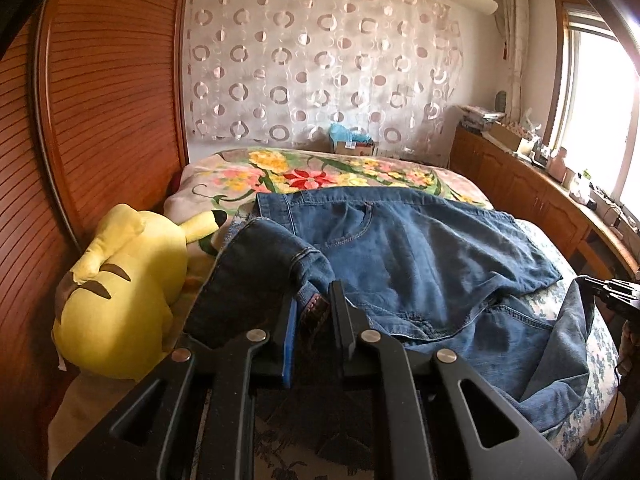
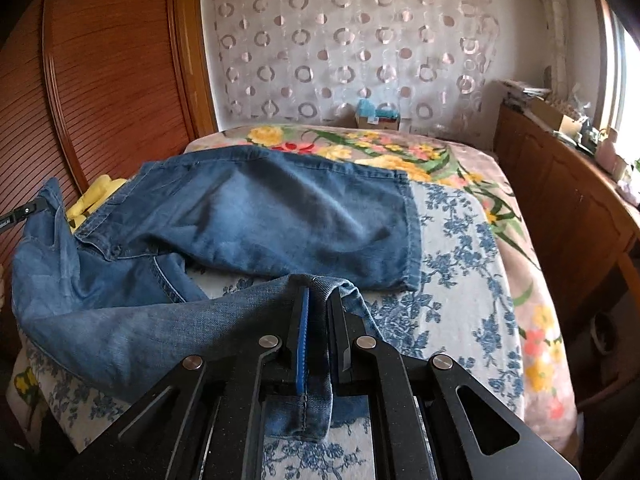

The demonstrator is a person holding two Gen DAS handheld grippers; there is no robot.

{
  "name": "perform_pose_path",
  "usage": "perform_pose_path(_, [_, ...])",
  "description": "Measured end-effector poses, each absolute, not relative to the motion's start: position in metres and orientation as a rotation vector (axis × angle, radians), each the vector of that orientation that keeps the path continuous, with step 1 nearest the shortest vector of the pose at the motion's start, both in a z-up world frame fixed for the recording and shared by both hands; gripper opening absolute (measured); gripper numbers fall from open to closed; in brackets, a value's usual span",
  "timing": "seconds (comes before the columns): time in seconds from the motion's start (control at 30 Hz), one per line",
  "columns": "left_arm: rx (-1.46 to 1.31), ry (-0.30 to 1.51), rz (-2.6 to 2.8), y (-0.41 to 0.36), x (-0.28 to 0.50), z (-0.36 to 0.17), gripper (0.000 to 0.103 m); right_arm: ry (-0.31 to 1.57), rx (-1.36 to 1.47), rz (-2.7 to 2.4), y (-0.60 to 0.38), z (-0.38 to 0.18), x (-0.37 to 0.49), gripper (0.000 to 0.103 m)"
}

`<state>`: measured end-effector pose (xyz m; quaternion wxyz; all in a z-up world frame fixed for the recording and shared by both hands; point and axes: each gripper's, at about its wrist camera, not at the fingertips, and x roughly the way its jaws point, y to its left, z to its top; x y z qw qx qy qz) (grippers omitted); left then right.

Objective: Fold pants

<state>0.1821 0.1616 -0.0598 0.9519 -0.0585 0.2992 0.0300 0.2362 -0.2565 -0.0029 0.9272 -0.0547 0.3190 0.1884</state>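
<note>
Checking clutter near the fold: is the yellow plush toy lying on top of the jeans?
No, the yellow plush toy lies beside the jeans, against the wooden wall.

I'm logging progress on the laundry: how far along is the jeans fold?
Done: one leg of the jeans lies flat across the bed. In hand: the left tool pinches the waist end and the right tool pinches the other leg's hem, both lifted, with the denim sagging between. Left: lay that leg over the flat one, then fold lengthwise.

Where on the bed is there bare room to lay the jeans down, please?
Bare: the blue-flowered sheet right of the jeans, and the floral blanket beyond them. Crowded: the left edge, where the yellow plush toy lies against the wooden wardrobe.
</note>
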Motion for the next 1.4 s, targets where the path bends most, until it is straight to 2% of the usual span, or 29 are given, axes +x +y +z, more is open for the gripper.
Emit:
perform_pose_path(0.13, [-0.114, 0.614, 0.054, 0.157, 0.187, -0.061, 0.015, 0.673, -0.090, 0.390, -0.261, 0.000, 0.229, 0.022])
perform_pose_path(0.2, [-0.112, 0.614, 0.049, 0.156, 0.188, -0.062, 0.015, 0.669, -0.092, 0.373, -0.265, 0.004, 0.222, 0.039])
perform_pose_path(0.3, [-0.109, 0.611, 0.044, 0.153, 0.187, -0.062, 0.015, 0.665, -0.075, 0.372, -0.274, 0.008, 0.203, 0.041])
perform_pose_path(0.63, [-0.110, 0.611, 0.036, 0.150, 0.184, -0.064, 0.015, 0.750, -0.056, 0.364, -0.285, -0.016, 0.165, 0.041])
perform_pose_path(1.13, [-0.110, 0.625, 0.037, 0.147, 0.180, -0.074, 0.015, 0.809, -0.016, 0.394, -0.279, -0.038, 0.177, 0.040])
perform_pose_path(1.17, [-0.111, 0.624, 0.037, 0.147, 0.179, -0.074, 0.015, 0.809, -0.013, 0.402, -0.279, -0.038, 0.177, 0.033])
perform_pose_path(1.27, [-0.109, 0.621, 0.037, 0.146, 0.177, -0.074, 0.015, 0.811, -0.011, 0.420, -0.277, -0.038, 0.177, 0.020])
perform_pose_path(1.4, [-0.110, 0.611, 0.053, 0.148, 0.176, -0.070, 0.015, 0.769, -0.014, 0.447, -0.279, -0.032, 0.170, 0.016])
